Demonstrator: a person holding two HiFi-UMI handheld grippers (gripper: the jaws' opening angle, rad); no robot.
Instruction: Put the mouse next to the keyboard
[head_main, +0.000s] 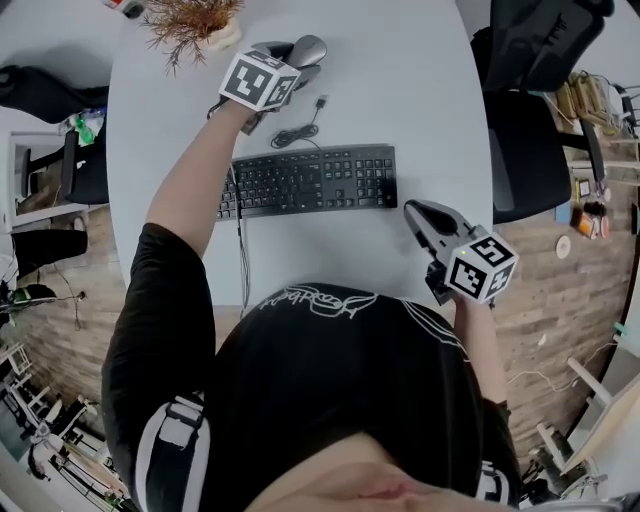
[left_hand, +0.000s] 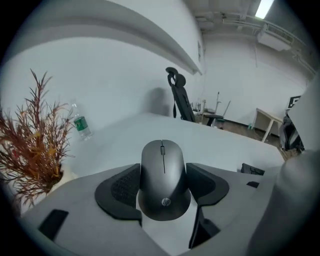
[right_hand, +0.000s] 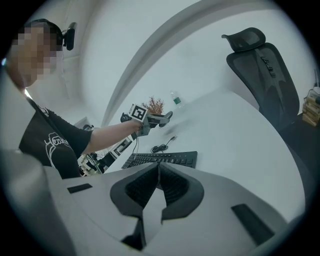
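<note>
Two tongs are in play, one in each of your hands. Your left tongs (head_main: 300, 58) are closed on the mouse (head_main: 308, 48), gripping its sides, with its buttons pointing away from you. The left gripper view shows the dark pads pressed against both flanks of the mouse. You're holding it beyond the far edge of the keyboard (head_main: 310, 180), past the coiled cable (head_main: 295, 132) there. Whether the mouse touches the counter (head_main: 420, 90) can't be told. Your right tongs (head_main: 420, 215) are near the keyboard's right end, on your side of it. They are pressed together with nothing between them. A dried plant (head_main: 190, 20) stands beyond the keyboard's far-left corner, just left of the mouse, and a bottle (left_hand: 81, 125) stands farther back.
</note>
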